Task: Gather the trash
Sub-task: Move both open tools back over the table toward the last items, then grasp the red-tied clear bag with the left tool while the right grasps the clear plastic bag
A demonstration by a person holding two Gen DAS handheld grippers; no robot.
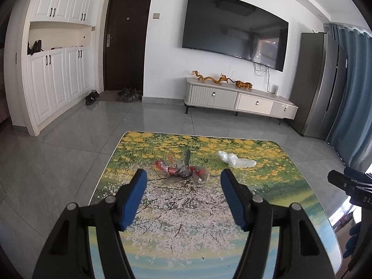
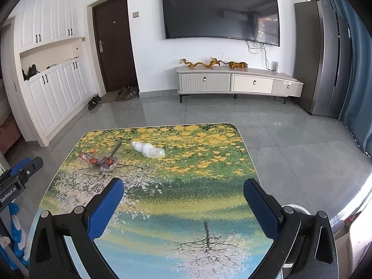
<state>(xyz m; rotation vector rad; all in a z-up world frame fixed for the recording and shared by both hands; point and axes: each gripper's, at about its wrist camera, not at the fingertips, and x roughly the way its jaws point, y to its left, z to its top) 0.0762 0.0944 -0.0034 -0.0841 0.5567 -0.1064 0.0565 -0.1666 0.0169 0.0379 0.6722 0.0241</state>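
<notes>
A crumpled red and clear plastic wrapper (image 1: 183, 171) lies on the flower-print table (image 1: 267, 186). My left gripper (image 1: 183, 176) is open, its blue pads on either side of the wrapper and just short of it. A crumpled clear plastic bag (image 1: 236, 160) lies further right on the table. In the right wrist view the wrapper (image 2: 100, 161) sits at the table's far left and the clear bag (image 2: 148, 150) beyond the middle. My right gripper (image 2: 183, 187) is open and empty over the table's (image 2: 209, 174) near half. The left gripper's body (image 2: 21, 174) shows at the left edge.
A white round bin rim (image 2: 300, 209) shows below the table's right edge. The right gripper's body (image 1: 351, 183) is at the right edge of the left wrist view. Beyond the table are grey tile floor (image 2: 290, 139), a TV cabinet (image 2: 239, 82), a fridge (image 2: 330, 53) and white cupboards (image 2: 51, 88).
</notes>
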